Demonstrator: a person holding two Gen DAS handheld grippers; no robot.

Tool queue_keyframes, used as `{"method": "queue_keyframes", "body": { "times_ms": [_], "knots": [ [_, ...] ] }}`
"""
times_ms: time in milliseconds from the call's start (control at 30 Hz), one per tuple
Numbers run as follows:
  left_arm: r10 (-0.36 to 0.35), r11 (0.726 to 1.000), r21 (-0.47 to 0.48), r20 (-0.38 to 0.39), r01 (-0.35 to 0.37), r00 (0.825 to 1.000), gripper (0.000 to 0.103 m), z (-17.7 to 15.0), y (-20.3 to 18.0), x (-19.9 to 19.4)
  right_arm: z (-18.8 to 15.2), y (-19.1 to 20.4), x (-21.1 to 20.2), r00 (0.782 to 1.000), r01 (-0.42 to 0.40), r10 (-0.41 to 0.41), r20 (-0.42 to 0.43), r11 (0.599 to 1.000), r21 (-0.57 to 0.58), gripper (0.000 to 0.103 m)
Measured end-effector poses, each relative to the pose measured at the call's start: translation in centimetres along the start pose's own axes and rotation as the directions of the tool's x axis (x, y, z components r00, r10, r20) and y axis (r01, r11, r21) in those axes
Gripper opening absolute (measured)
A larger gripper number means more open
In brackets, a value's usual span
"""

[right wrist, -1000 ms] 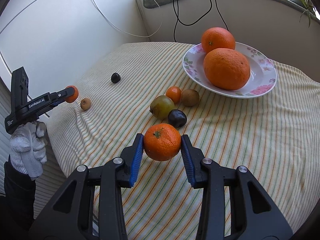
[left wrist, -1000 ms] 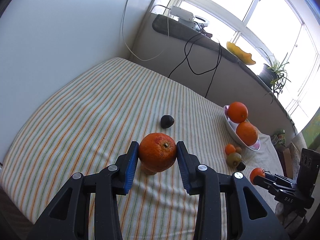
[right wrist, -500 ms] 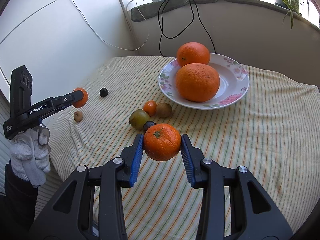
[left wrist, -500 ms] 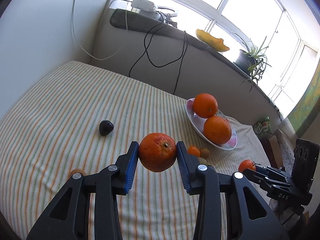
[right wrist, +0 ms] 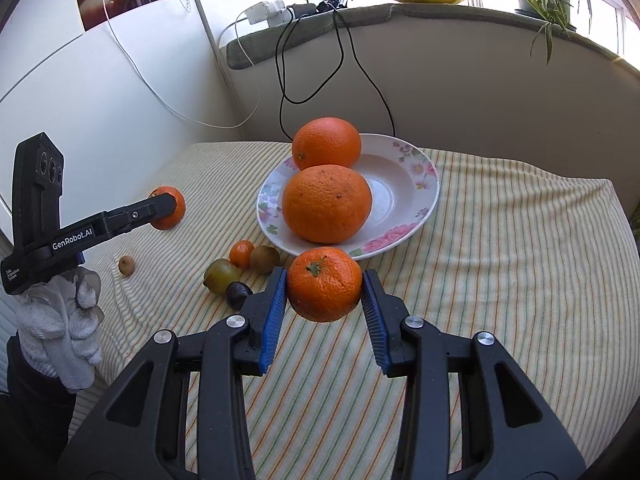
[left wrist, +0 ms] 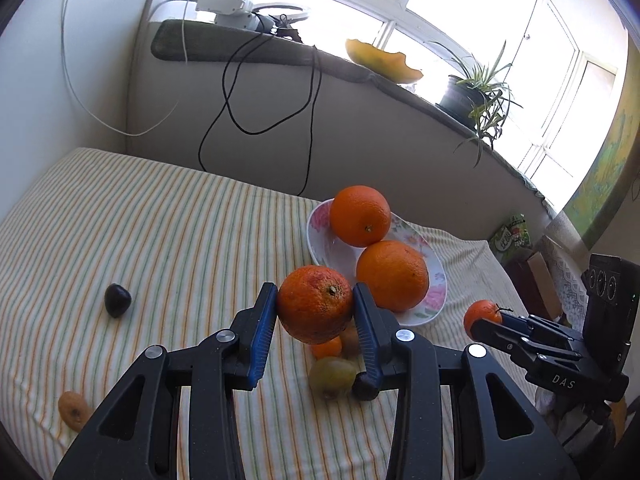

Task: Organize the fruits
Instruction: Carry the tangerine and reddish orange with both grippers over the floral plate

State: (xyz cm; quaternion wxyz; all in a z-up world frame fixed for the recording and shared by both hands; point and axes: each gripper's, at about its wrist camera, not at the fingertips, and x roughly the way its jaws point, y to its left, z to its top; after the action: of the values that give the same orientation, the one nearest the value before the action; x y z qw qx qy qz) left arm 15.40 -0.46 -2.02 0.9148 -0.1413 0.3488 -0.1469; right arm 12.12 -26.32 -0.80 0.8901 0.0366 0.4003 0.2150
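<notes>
Grippers are both carrying fruit above the striped tablecloth point(right wrist: 500, 240) — the left gripper point(left wrist: 315, 312) is clamping a reddish orange point(left wrist: 315, 309), the right gripper point(right wrist: 325, 289) is gripping a mandarin point(right wrist: 325, 283). Compared with a second ago, both are sitting closer to the floral plate point(right wrist: 416, 184), which is already holding two large oranges point(right wrist: 327, 202) and now looms larger in both views. Small fruits point(right wrist: 240, 266) are lying beside the plate's near rim — a dark plum point(left wrist: 117, 299) is resting well apart.
</notes>
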Motion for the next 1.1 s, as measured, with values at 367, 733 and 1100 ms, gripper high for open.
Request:
{"method": "queue_keyframes", "body": {
  "times_ms": [367,733,1100],
  "knots": [
    [-0.002,0.997,0.073,-0.049,0.006,0.999,0.037,1.7,-2.2,3.7,2.4,-2.5,1.5,0.999,0.036,-0.036,0.015,0.999,0.002,0.039],
    [0.018,0.997,0.083,-0.089,-0.011,0.996,0.037,2.4,-1.9,6.2,4.5,-4.2,3.5,0.999,0.049,-0.049,0.013,0.999,0.003,0.039],
    [0.023,0.995,0.098,-0.101,-0.013,0.995,0.037,2.7,-2.3,7.1,5.3,-4.9,5.5,0.998,0.058,-0.058,-0.015,0.998,0.001,0.039]
  ]
}}
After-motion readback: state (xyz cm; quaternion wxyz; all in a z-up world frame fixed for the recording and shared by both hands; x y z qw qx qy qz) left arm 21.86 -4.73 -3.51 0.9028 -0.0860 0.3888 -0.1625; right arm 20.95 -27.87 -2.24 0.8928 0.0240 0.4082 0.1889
